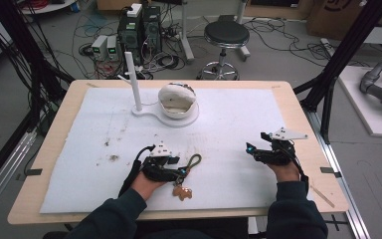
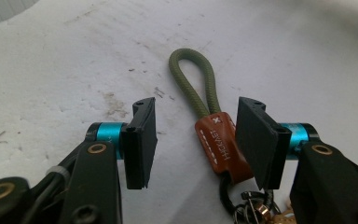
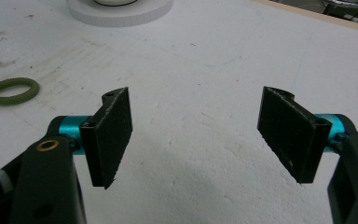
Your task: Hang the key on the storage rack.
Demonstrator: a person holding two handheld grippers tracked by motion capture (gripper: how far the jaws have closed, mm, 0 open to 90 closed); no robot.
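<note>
Olive cord loop (image 2: 193,81), one, lies between one tool's (image 2: 196,140) jaws.

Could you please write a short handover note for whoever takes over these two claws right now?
Left claw: open, jaws astride the keychain's brown leather tab, right pad beside it, no grip yet.
Right claw: open, empty, resting over the white mat.
Keychain: flat on the mat, green cord loop pointing away; white stand and bowl at the far side.
Done: claw lined up.
Left: probably close on the tab and lift.
</note>
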